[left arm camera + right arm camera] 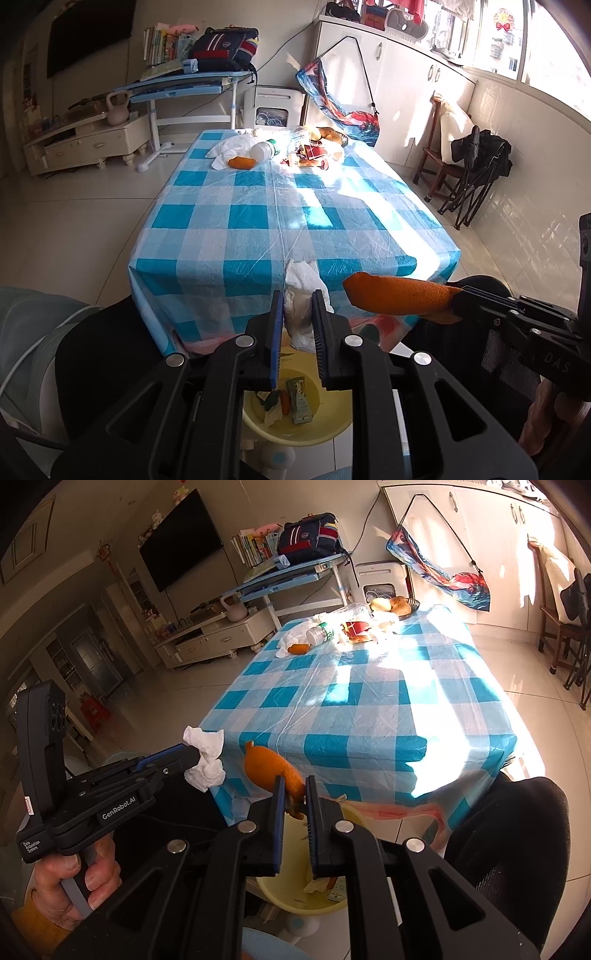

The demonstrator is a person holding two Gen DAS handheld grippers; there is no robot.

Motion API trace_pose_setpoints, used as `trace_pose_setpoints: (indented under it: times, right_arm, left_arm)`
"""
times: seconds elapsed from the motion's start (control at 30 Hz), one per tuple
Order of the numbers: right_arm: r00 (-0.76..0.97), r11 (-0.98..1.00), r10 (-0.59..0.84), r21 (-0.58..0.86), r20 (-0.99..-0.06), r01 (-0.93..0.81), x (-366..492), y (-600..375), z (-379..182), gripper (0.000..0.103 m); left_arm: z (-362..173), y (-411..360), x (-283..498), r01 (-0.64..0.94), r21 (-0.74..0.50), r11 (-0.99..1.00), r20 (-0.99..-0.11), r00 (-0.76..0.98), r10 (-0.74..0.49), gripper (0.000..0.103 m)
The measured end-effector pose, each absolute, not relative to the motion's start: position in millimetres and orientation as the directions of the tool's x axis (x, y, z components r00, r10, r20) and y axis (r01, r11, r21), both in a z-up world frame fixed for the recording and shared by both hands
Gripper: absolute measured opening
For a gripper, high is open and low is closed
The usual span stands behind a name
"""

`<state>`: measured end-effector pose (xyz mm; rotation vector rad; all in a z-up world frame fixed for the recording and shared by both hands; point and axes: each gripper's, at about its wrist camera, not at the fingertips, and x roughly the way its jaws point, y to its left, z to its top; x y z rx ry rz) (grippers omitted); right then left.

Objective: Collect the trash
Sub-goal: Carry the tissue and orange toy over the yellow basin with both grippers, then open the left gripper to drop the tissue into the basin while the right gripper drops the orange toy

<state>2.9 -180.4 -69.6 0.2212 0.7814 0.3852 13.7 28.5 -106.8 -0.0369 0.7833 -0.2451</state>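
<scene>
Left tongs (297, 317) are closed on a crumpled white tissue (303, 295); right tongs (294, 801) are closed on a piece of orange peel (271, 770). Neither pair has spare opening. Both loads hang off the near edge of the table (258, 221), above a yellow basin (332, 424) on the floor just in front of it.

The basin already contains scraps: a small carton, something orange and crumpled paper. Remaining rubbish lies at the far end of the checked tablecloth: a second orange piece (242, 162), a tipped plastic bottle (267, 149), a heap of white tissue (231, 149) and red wrappers (310, 153). A dish of fruit or bread (328, 134) stands behind the heap; it does not look like trash.

Handling assessment:
- Tissue: very light, soft, no stiffness. It is pinched across its middle with loose folds above and below the pads. It may cling to the ribbed pads on release.
- Peel: light, leathery, curved. It is held at one end and most of it sticks out forward, so it could pivot in the grip. The outer skin looks dimpled, not slick.
- Bottle, judged from its shape: light and hollow, apt to roll; best taken across the body near the cap.

Judgement: both items appear close over the basin, and letting go there should drop them in. The peel sits toward the basin's right side as seen from the left camera, so its line of fall warrants checking.
</scene>
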Motion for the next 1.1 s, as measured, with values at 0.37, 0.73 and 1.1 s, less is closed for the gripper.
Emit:
trace_pose_setpoints:
  times: [0.37, 0.73, 1.1]
  right_arm:
    - [0.622, 0.916, 0.401, 0.294, -0.673, -0.272, -3, -171, -71, 0.012]
    - [0.606, 0.921, 0.389, 0.274, -0.694, -0.277, -6, -164, -73, 0.012]
    - [0.584, 0.917, 0.399, 0.284, -0.707, -0.282, -8, -160, -79, 0.026]
  left_arm:
    - [-116, 30, 6, 0.206, -0.124, 0.971, -0.706, 0.670, -0.232, 0.015]
    - [-123, 28, 1, 0.211, -0.120, 0.970, -0.713, 0.662, -0.232, 0.015]
    - [-129, 22, 2, 0.209, -0.100, 0.973, -0.738, 0.640, -0.214, 0.028]
